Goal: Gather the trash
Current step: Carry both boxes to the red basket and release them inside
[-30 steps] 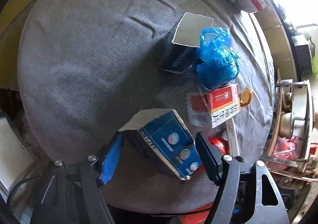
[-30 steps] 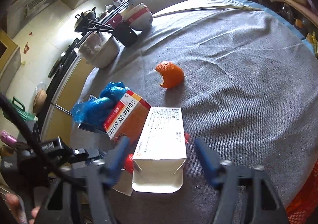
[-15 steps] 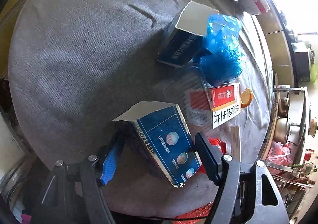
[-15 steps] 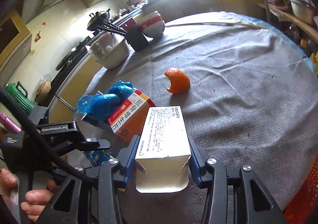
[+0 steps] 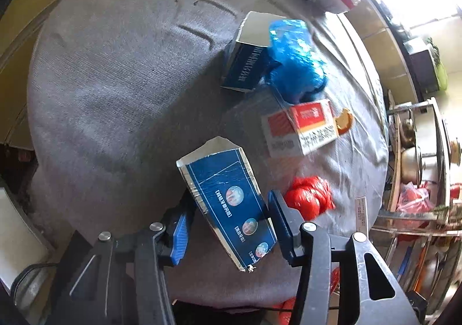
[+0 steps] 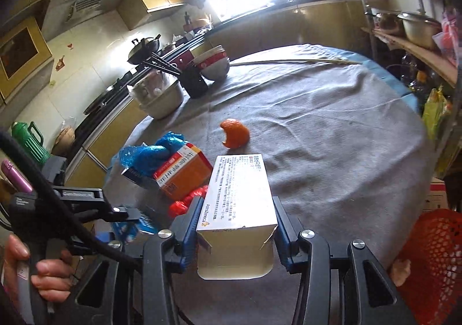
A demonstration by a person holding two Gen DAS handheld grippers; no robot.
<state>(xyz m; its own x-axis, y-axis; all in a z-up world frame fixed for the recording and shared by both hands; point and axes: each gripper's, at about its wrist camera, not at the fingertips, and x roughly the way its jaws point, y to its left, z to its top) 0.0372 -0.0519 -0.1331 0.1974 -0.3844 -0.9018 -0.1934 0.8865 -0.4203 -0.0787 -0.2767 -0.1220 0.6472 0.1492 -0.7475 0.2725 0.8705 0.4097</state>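
White carton (image 6: 238, 201) pinched in right claw (image 6: 235, 231), lifted above table (image 6: 332, 128). Blue carton (image 5: 231, 203) tilted, pinched in left claw (image 5: 228, 227). Orange box (image 6: 182, 172), blue bag (image 6: 147, 153), peel (image 6: 235, 137) on cloth beyond.

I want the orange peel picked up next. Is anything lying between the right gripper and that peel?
Only its own load: the right gripper is shut on the white carton, which fills the jaws and points toward the orange peel. Beyond the carton's far end, only bare grey tablecloth shows before the peel.
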